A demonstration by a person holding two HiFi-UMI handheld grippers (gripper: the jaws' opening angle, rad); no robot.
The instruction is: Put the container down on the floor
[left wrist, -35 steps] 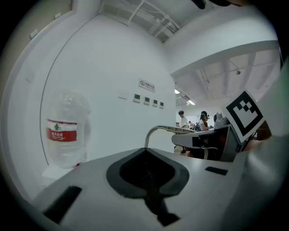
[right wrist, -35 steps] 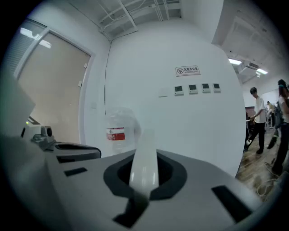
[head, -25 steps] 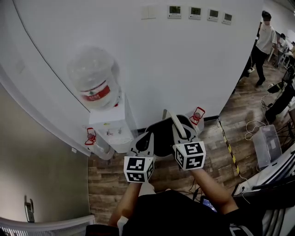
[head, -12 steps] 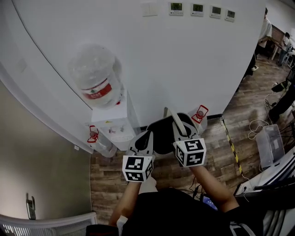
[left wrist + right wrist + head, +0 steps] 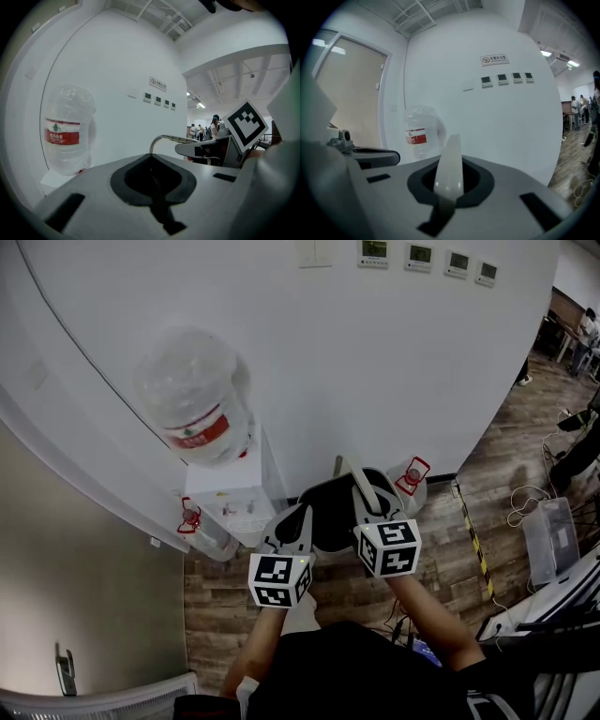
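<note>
Well, right gripper point(image 5: 366, 495): clamped on the white handle point(image 5: 449, 174) of the container point(image 5: 330, 514)
Left gripper point(image 5: 292, 521): jaws together, beside container
Water bottle point(image 5: 192, 395): stood upright beyond

the container point(image 5: 330, 510) looks like a dark roundish tub seen from above, held up over the wood floor point(image 5: 450, 563) near the wall, thin white handle point(image 5: 362, 489) pinched in the right tongs point(image 5: 448, 190)
</note>
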